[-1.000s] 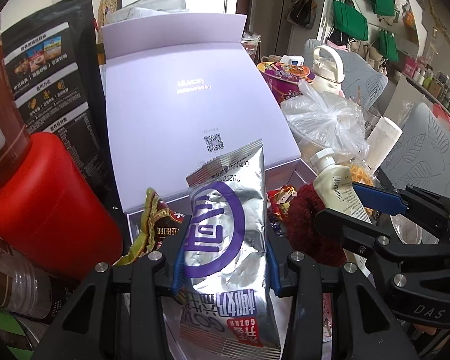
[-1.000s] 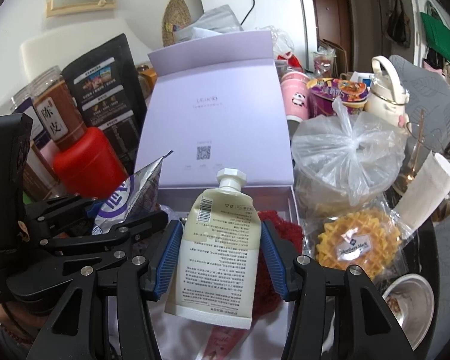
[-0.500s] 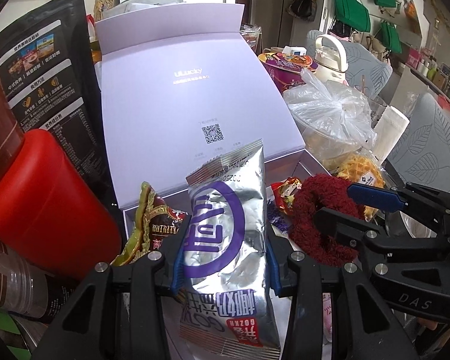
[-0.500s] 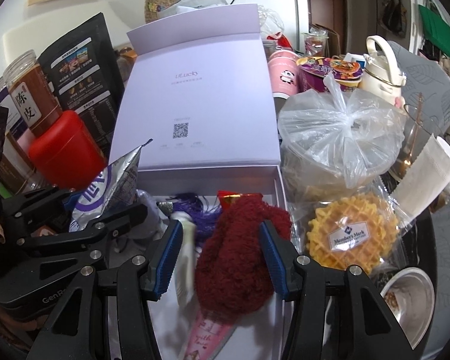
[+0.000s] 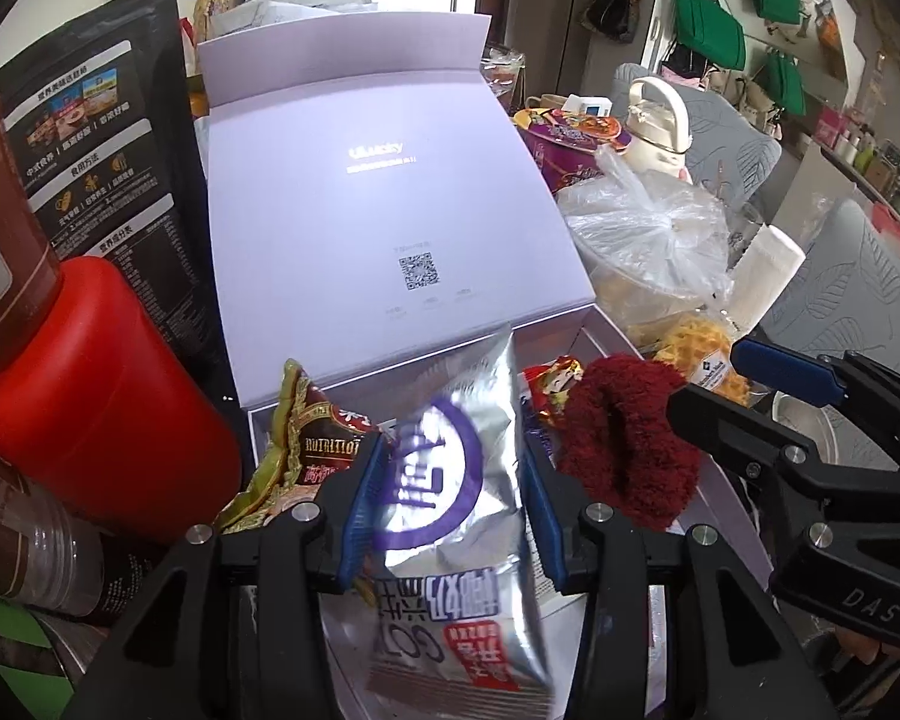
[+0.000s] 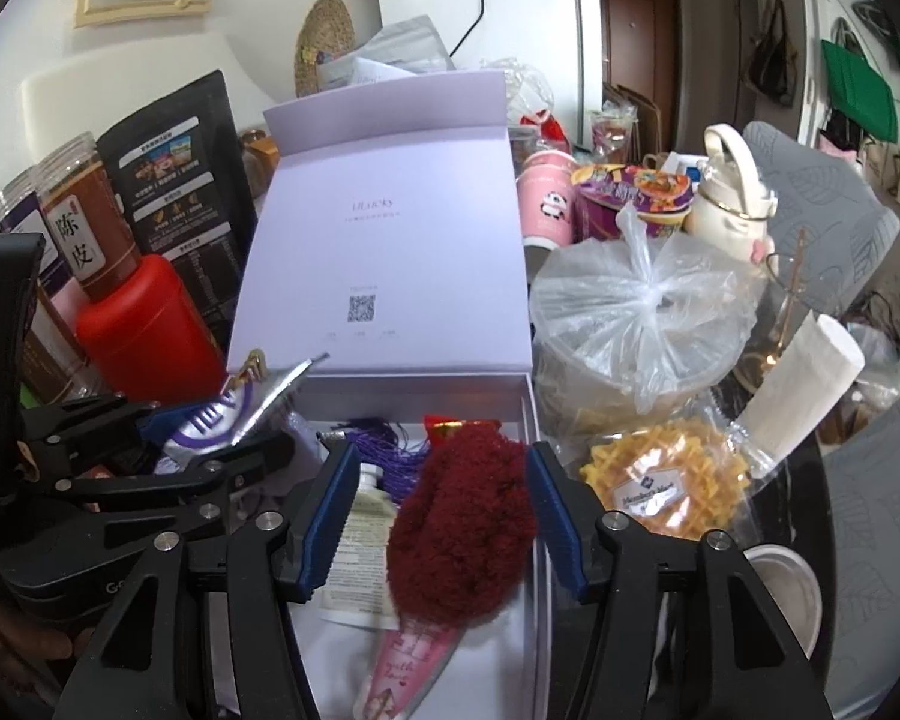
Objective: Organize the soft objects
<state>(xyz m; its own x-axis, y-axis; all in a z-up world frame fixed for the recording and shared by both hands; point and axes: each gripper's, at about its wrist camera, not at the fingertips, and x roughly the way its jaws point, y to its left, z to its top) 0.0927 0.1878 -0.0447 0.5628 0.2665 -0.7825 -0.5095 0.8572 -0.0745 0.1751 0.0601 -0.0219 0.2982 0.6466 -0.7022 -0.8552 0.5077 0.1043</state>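
Note:
An open lilac box (image 6: pixel 414 396) stands in front of both grippers with its lid (image 5: pixel 378 210) raised. My left gripper (image 5: pixel 453 498) hovers over the box's left end. Its jaws are opening, and a silver snack bag (image 5: pixel 444 480) with a purple logo hangs blurred between the pads, slipping down. My right gripper (image 6: pixel 435 516) is over the box's right side, its jaws opening too. Below them, untouched, lie a dark red fluffy scrunchie (image 6: pixel 468 516) and a cream tube (image 6: pixel 360 546). A green-brown snack packet (image 5: pixel 306 444) sticks up at the box's left.
A red canister (image 5: pixel 90 390) and a black pouch (image 5: pixel 102 150) crowd the left side. On the right stand a tied plastic bag (image 6: pixel 642 324), a wrapped waffle (image 6: pixel 666 480), a metal bowl (image 6: pixel 780 594) and a white roll (image 6: pixel 810 378). A purple tassel (image 6: pixel 390 444) and a pink packet (image 6: pixel 408 666) lie in the box.
The right gripper let go of the cream tube, which now lies in the box beside the scrunchie. Its jaws then widened. The silver bag slid down and tilted between the left jaws.

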